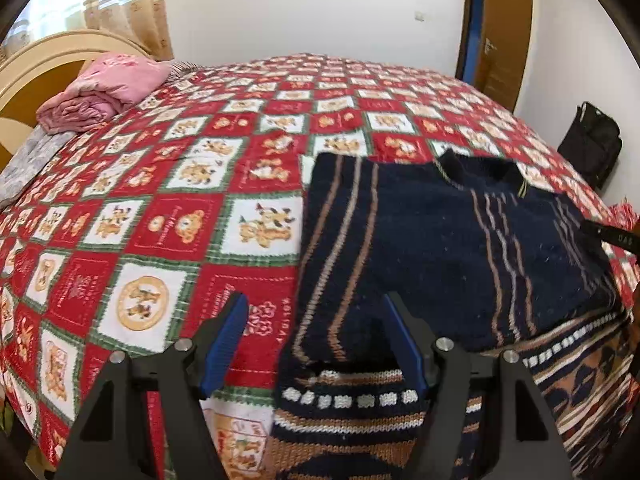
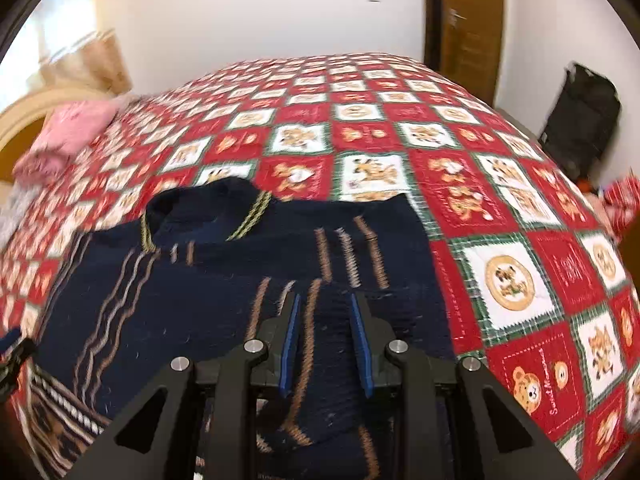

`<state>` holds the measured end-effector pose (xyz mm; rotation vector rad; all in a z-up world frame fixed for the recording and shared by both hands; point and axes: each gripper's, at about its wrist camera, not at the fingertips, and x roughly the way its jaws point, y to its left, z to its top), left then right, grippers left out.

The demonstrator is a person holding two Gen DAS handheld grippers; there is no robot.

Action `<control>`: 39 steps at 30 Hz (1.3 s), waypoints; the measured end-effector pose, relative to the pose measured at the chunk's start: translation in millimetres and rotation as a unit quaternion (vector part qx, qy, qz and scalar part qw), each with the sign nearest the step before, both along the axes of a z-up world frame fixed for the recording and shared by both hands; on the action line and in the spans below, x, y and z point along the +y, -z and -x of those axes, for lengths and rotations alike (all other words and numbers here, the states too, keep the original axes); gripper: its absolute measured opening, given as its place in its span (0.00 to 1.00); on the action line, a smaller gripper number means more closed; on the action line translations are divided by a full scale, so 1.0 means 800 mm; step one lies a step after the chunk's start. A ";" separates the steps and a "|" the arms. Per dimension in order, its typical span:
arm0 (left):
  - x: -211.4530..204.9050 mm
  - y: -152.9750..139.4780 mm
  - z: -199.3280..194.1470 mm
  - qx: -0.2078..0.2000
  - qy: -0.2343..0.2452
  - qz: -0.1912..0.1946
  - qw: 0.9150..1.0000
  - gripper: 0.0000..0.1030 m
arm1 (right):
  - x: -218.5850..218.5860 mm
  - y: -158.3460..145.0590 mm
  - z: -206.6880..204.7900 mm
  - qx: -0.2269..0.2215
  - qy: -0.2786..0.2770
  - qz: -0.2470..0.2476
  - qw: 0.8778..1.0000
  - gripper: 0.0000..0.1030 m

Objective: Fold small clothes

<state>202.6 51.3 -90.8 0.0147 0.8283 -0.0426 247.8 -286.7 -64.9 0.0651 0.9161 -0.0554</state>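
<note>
A small navy knit sweater (image 1: pixel 460 248) with tan and white stripes and a patterned hem lies on the bed; both sleeves are folded over its body. My left gripper (image 1: pixel 316 308) is open, its jaws wide apart just above the sweater's left folded sleeve (image 1: pixel 340 240) near the hem. In the right wrist view the sweater (image 2: pixel 180 280) lies collar away. My right gripper (image 2: pixel 324 308) holds a raised fold of the right sleeve (image 2: pixel 324 344) between its narrowly spaced blue pads. The other gripper's tip (image 1: pixel 612 236) shows at the right edge.
The bed carries a red, white and green bear-patterned quilt (image 1: pixel 180 208). A folded pink blanket (image 1: pixel 104 88) lies by the cream headboard (image 1: pixel 36 60). A black bag (image 2: pixel 576 120) stands on the floor at the right, near a brown door (image 1: pixel 504 36).
</note>
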 end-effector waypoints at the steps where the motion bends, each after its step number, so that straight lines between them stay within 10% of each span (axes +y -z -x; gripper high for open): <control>1: -0.001 0.006 -0.003 0.006 0.000 0.000 1.000 0.69 | 0.000 0.014 -0.007 0.019 -0.004 0.001 1.000 0.26; 10: -0.001 0.021 -0.010 0.028 -0.006 0.005 1.000 0.72 | -0.018 0.027 -0.053 0.001 0.024 0.002 1.000 0.26; 13: 0.003 0.008 0.002 0.014 -0.003 -0.003 1.000 0.72 | -0.033 0.006 -0.027 -0.027 0.034 -0.132 0.990 0.26; 21: 0.023 -0.015 0.040 0.006 -0.005 0.055 0.998 0.72 | 0.000 -0.049 0.096 -0.097 -0.020 -0.400 0.911 0.27; 27: 0.030 -0.039 0.071 -0.024 -0.005 0.058 0.998 0.72 | 0.015 -0.042 0.190 -0.088 -0.018 -0.601 0.794 0.61; 32: 0.050 -0.046 0.096 -0.029 -0.014 0.070 0.997 0.72 | 0.010 -0.076 0.249 -0.103 -0.071 -0.610 0.782 0.61; 39: 0.066 -0.054 0.136 -0.044 -0.021 0.086 0.995 0.72 | -0.009 -0.085 0.318 -0.145 -0.088 -0.683 0.710 0.79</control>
